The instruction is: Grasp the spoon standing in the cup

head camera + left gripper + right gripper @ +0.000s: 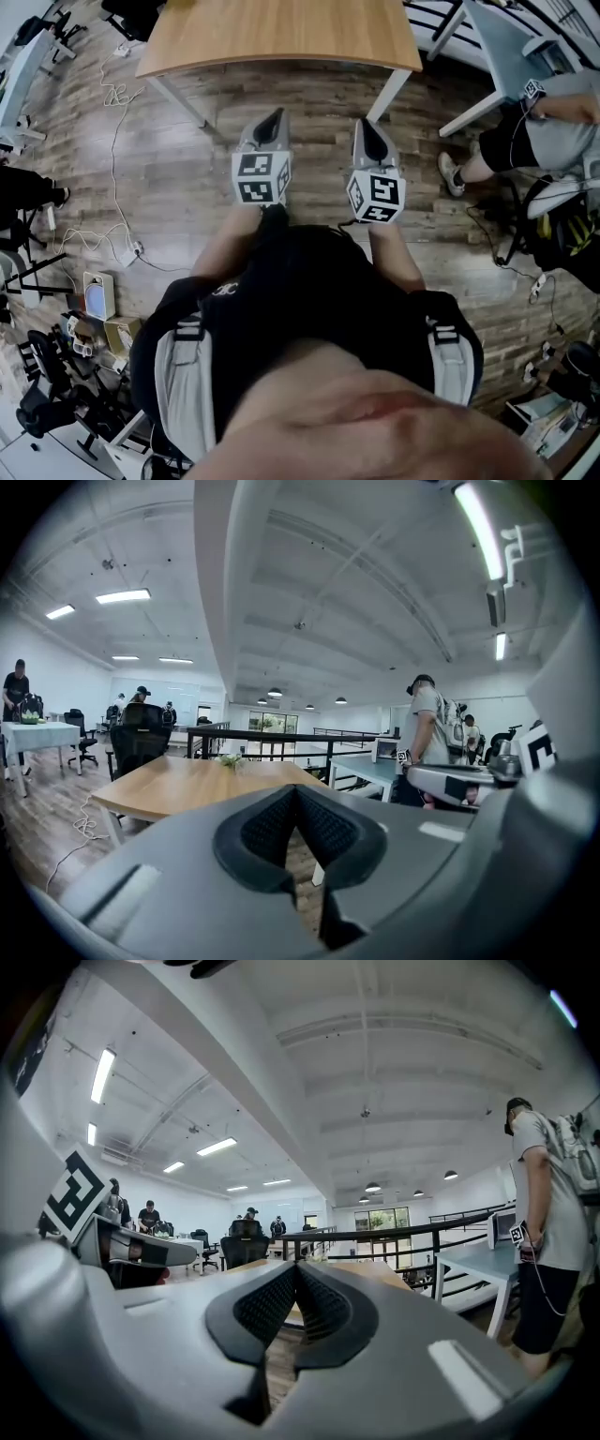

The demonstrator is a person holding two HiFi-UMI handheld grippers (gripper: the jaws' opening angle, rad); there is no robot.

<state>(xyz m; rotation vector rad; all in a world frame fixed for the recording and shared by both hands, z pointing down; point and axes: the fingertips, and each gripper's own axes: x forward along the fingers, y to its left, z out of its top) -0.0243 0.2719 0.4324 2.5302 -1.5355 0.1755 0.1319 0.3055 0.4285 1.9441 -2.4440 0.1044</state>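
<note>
Neither cup nor spoon shows in any view, so I judge the first job is finding them on the wooden surface. My left gripper and right gripper are both pressed together and empty, held short of its near edge, over plank floor. I should spread one before reaching. White cables trail left of the surface, and a person is to its right.

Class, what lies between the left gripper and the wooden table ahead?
Only bare plank floor, seen in the head view, separates left gripper from wooden table.
</note>
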